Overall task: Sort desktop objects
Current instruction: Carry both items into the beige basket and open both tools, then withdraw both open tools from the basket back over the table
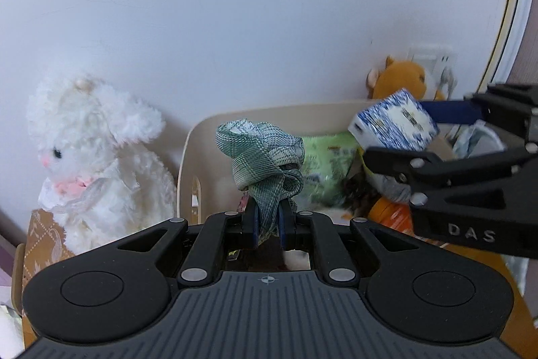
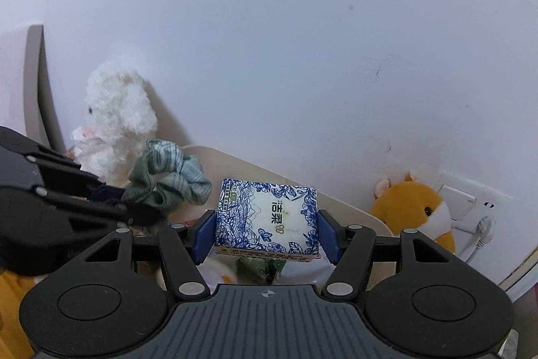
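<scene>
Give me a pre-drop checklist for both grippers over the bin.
1. Left gripper shut on green scrunchie: ok.
2. Right gripper shut on tissue pack, pads on both sides: ok.
3. Both items over the beige bin: cannot tell.
4. Free space in bin: not ok, already crowded with packets.
5. Grippers apart from each other: ok.
6. White plush and orange plush outside bin, out of the way: ok.

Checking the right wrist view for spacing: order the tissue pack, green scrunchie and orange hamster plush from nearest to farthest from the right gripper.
1. tissue pack, clamped in the right gripper.
2. green scrunchie, just left, over the bin.
3. orange hamster plush, right, against the wall.
</scene>
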